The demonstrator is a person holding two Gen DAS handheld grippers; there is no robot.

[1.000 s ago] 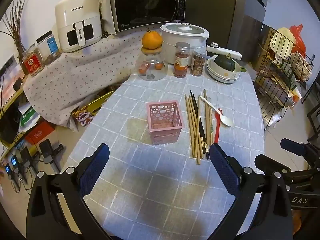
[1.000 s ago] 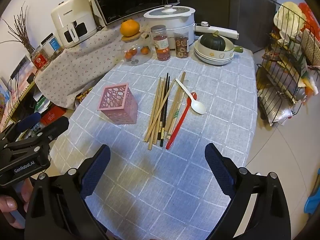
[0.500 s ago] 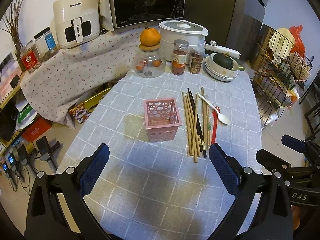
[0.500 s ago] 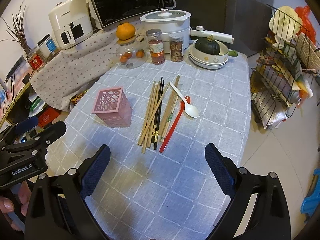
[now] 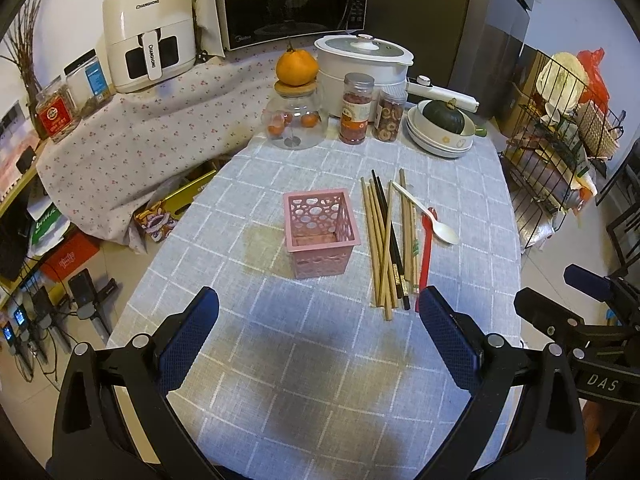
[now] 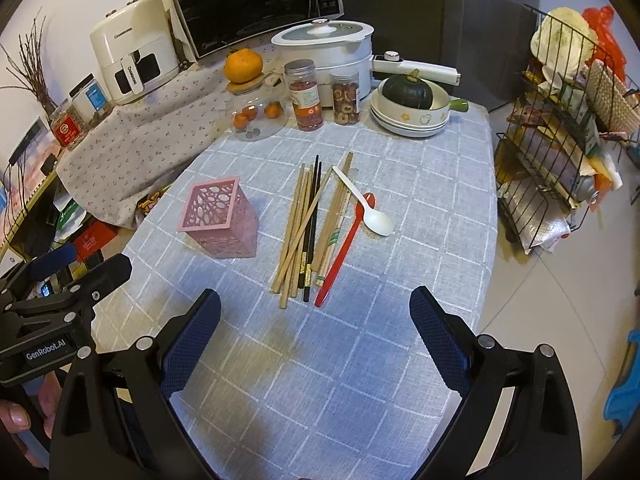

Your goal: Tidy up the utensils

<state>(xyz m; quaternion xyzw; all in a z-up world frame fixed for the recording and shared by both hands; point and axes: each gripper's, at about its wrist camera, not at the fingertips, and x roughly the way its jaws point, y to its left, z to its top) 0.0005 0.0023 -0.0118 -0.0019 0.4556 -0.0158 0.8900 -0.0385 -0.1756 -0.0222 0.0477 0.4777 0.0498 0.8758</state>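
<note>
Both grippers, left (image 5: 318,332) and right (image 6: 316,330), hover spread and empty; utensils unsorted, next reach toward chopsticks (image 6: 308,224) at twelve o'clock, beside pink holder (image 6: 218,218).

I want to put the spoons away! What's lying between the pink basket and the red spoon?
The chopsticks: a loose bunch of wooden ones with a black pair among them, lying flat on the cloth between the pink basket and the red spoon. The right wrist view shows this best.

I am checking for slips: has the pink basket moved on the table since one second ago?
No. The pink basket sits beside the chopsticks as before; only the cameras shifted.
</note>
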